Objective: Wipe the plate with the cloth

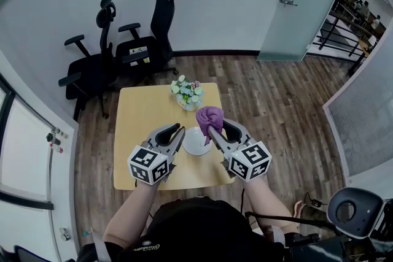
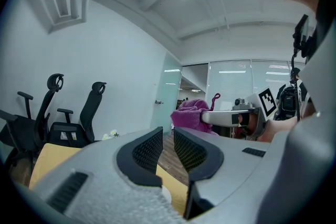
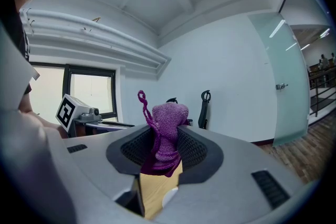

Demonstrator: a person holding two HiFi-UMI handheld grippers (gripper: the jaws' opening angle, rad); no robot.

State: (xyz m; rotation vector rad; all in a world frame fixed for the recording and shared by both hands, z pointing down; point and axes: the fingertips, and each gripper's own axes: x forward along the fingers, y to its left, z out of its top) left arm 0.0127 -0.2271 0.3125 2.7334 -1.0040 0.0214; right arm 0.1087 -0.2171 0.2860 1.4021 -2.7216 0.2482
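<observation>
A white plate (image 1: 195, 143) lies near the front of a small yellow table (image 1: 141, 113). My right gripper (image 1: 210, 129) is shut on a bunched purple cloth (image 1: 210, 115), which it holds in the air just above the plate's right rim. In the right gripper view the cloth (image 3: 168, 120) sticks up between the jaws, a loop of cord curling off its left side, and a sliver of the plate (image 3: 169, 198) shows below. My left gripper (image 1: 175, 132) hovers at the plate's left edge, its jaws a narrow gap apart with nothing between them (image 2: 167, 136).
A small vase of flowers (image 1: 187, 94) stands on the table just beyond the plate. Two black office chairs (image 1: 123, 52) stand against the wall behind the table. A glass door (image 1: 304, 3) is at the far right, over wood flooring.
</observation>
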